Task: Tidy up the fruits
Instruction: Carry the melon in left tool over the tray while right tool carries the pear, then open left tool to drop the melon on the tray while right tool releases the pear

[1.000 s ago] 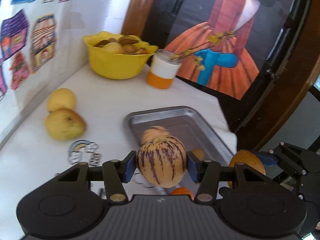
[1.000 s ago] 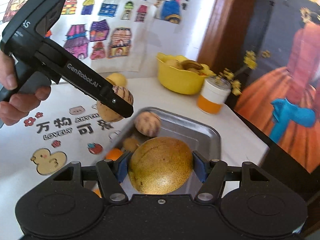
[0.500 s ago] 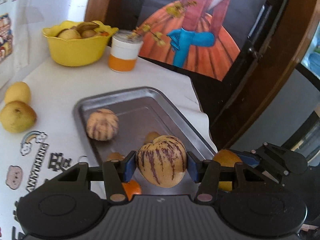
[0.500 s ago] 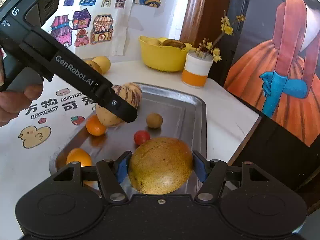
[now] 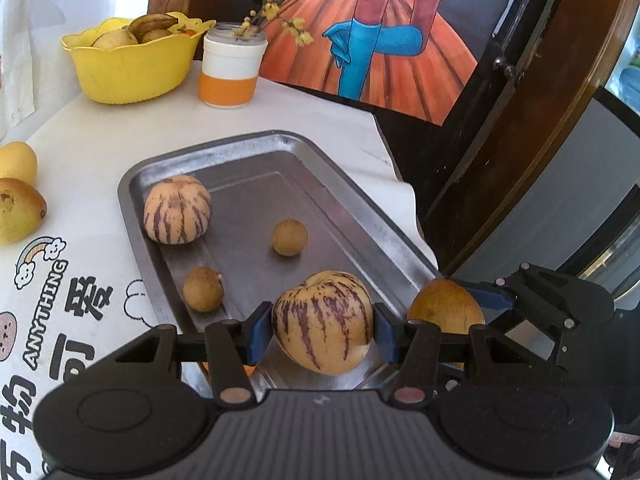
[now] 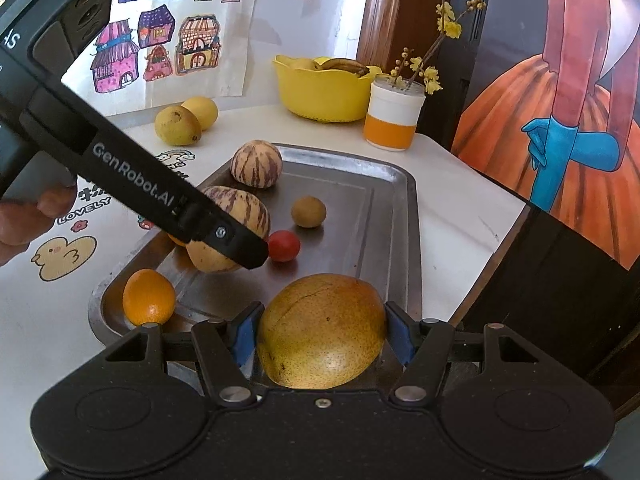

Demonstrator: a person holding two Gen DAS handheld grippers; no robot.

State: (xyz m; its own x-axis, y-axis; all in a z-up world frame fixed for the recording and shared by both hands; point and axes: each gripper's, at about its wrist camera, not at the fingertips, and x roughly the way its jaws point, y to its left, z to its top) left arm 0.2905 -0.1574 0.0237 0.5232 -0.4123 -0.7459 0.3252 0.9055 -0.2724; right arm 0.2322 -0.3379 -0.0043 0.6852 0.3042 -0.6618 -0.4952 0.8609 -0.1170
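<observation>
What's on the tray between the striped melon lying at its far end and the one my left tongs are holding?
Two small brown round fruits sit on the metal tray between the resting striped melon and the held one, per the left wrist view.

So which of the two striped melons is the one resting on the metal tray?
The far striped cream-and-purple melon, lying free at the grey metal tray's far left corner. The other striped melon is clamped in the left gripper.

A white-and-orange jar [image 6: 394,117] holding yellow-flowered twigs [image 6: 434,46] stands before a painting [image 6: 568,92], probably propped upright.
</observation>
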